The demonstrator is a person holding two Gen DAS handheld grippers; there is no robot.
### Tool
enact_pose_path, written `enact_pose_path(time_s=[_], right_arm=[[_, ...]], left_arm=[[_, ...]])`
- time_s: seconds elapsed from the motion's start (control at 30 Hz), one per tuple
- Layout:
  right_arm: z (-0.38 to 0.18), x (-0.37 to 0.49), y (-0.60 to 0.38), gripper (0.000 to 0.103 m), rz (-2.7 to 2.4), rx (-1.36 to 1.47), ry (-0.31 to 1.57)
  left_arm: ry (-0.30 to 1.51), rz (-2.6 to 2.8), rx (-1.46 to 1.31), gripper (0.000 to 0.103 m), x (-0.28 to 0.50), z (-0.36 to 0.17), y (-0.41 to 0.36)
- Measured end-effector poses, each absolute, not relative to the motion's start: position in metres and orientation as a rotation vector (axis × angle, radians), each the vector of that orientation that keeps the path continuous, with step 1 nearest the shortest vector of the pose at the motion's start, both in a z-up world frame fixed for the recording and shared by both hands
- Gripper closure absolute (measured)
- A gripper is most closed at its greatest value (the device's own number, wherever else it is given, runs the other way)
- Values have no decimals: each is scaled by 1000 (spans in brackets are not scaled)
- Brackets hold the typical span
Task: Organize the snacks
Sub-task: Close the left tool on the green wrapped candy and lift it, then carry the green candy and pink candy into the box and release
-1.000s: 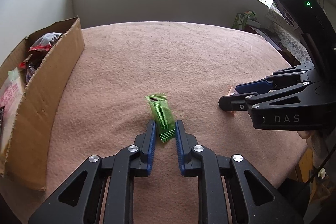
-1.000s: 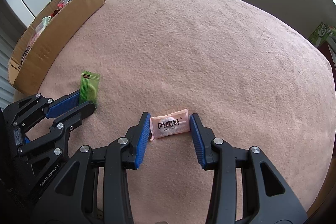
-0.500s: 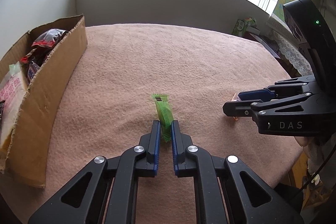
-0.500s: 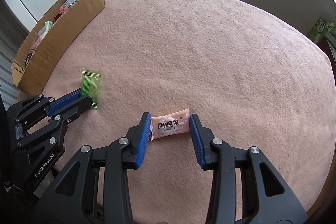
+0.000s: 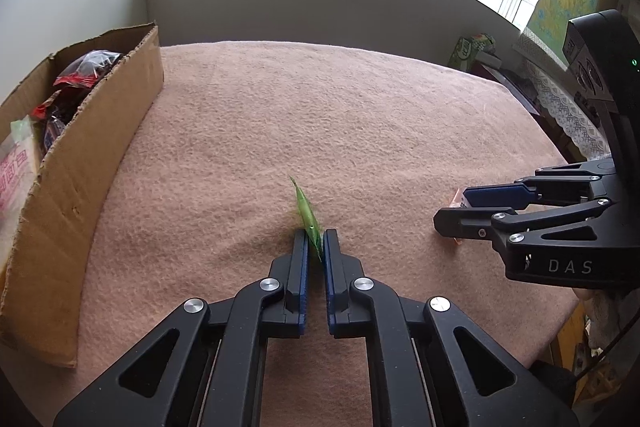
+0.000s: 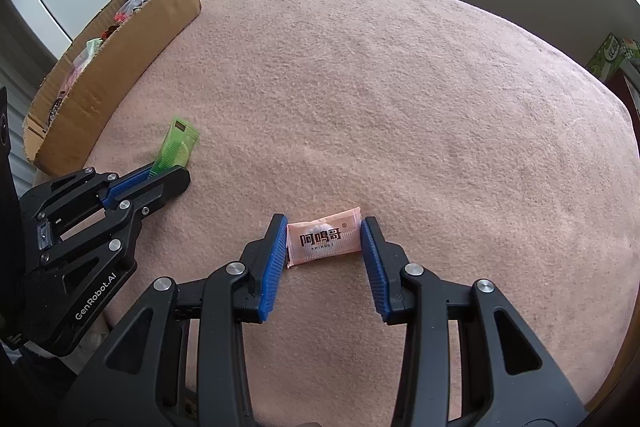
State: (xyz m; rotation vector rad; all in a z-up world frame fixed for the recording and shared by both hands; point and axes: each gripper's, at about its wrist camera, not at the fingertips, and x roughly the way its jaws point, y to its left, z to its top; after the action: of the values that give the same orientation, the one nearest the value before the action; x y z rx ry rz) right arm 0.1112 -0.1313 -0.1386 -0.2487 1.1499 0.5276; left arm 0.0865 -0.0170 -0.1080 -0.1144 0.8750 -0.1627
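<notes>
The green packet (image 5: 309,223) is pinched on edge between the closed fingers of the left gripper (image 5: 315,241), above the pink cloth (image 5: 360,131). The pink packet (image 6: 324,238) is held at both ends by the right gripper (image 6: 324,227). A box (image 5: 92,147) of snacks is seen at the left.

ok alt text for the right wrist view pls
The right tool straddles a pink snack packet on a pink blanket, its pads at the packet's two ends. At left, the left tool pinches a green packet near a cardboard box of snacks.
</notes>
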Motion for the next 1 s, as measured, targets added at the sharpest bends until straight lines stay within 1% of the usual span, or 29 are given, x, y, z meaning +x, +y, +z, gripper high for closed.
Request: enact_pose_path(time_s=[0.23,0.53,0.73,1.0], right_arm=[[-138,110,-132,64,535,-239,1148],[-122,104,-132,64,539,-224,1124],[-103,101,-123,64,557,-217,1086],[-68,89,-84,64,610,-236,1003]], left_arm=[[868,-154,-159,99,92,-108,-10],[800,-161,-183,99,74,-88,-2],[737,-159,-217,99,63,-67,11],[651,-121,-247,99,51,-44,40]])
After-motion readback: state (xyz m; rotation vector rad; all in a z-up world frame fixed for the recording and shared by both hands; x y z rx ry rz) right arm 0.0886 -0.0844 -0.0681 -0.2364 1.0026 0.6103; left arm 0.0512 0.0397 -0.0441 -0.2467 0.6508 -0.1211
